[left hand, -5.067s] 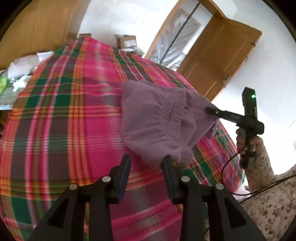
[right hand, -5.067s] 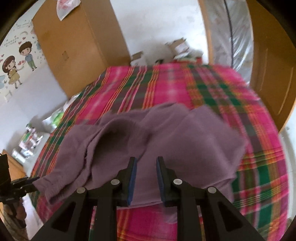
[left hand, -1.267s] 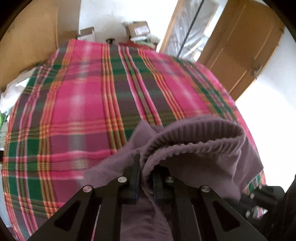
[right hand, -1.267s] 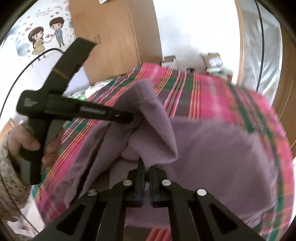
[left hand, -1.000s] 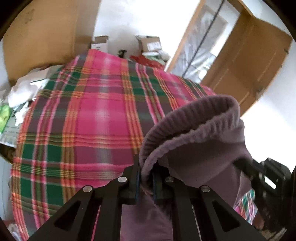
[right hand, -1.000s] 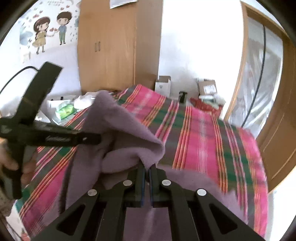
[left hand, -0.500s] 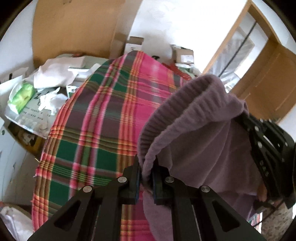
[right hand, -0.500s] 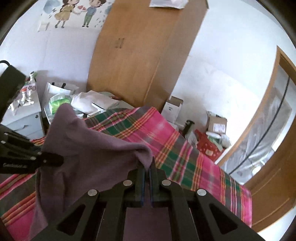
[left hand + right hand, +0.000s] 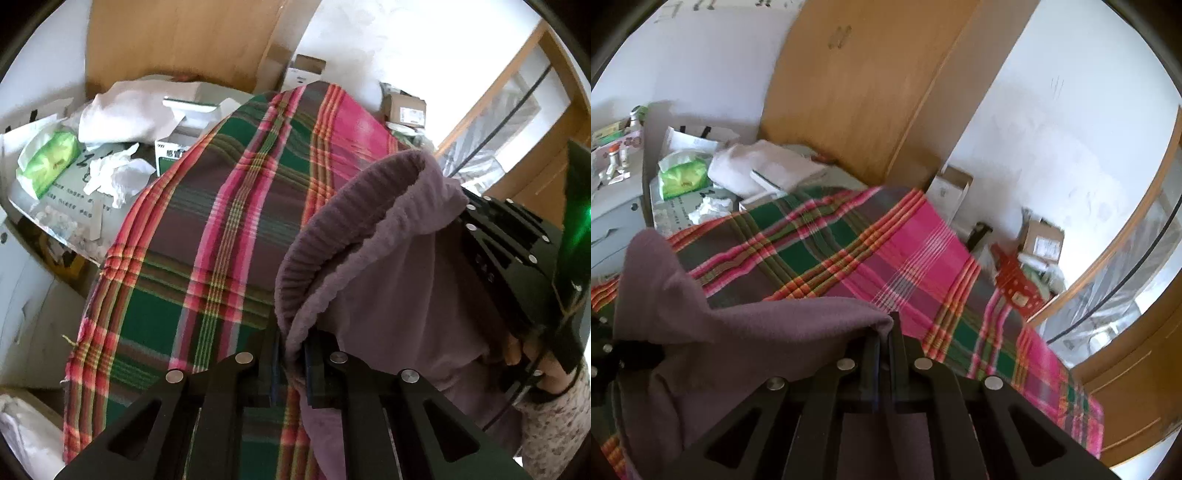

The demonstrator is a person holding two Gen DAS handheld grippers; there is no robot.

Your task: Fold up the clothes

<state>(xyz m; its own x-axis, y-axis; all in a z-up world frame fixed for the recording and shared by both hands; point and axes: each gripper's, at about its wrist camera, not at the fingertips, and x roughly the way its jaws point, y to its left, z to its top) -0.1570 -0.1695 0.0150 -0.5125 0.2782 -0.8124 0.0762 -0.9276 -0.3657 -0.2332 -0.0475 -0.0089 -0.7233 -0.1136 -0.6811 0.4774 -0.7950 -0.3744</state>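
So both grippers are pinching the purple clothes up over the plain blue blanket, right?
Not quite. The blanket is pink and green plaid, not plain blue, as the left wrist view shows. Both the left gripper and right gripper are pinching the purple clothes up over it.

Both wrist views close, probably sharing plaid bed (image 9: 207, 258)

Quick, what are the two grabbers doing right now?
Left gripper: shut on the purple garment.
Right gripper: shut on the same garment.
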